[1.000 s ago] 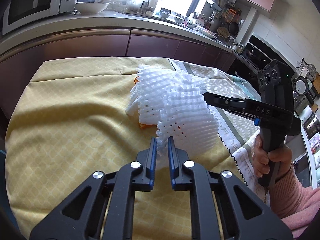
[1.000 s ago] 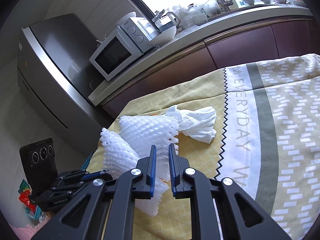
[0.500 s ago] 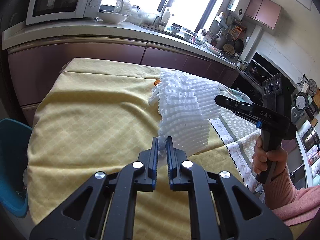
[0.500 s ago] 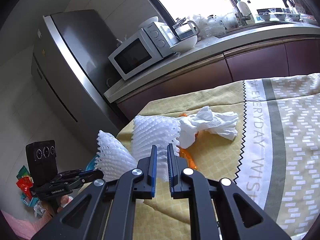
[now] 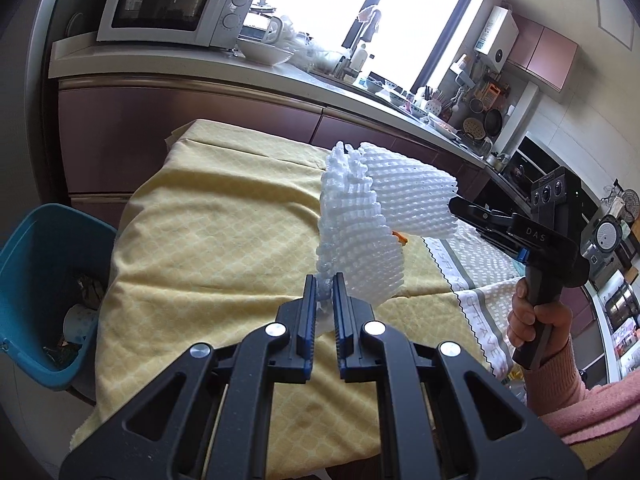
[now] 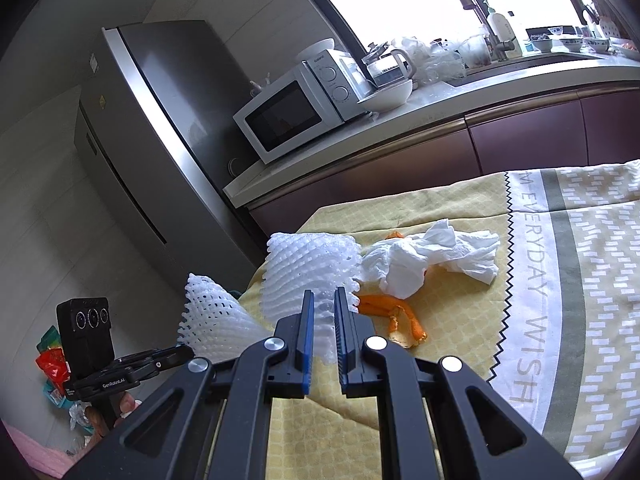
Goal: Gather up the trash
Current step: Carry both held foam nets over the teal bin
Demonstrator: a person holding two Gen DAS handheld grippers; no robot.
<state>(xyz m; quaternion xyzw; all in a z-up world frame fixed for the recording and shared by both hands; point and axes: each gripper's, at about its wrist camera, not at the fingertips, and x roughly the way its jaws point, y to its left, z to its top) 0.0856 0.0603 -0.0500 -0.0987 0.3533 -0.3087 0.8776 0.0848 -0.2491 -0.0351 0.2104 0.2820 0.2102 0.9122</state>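
Right wrist view — both grippers point(image 6: 322, 316) point(image 5: 322, 294) clamp foam nets point(image 6: 308, 268) point(image 5: 360, 248); tissue point(image 6: 432, 260), orange peel point(image 6: 392, 312) beyond.

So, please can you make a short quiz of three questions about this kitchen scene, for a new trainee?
1. True or false: the left gripper and the right gripper each hold a white foam net.
2. Which trash lies on the yellow tablecloth? A) a bottle B) crumpled tissue and orange peel C) a can
3. What colour is the bin beside the table?

Key: 1 true; 2 B; 3 blue.
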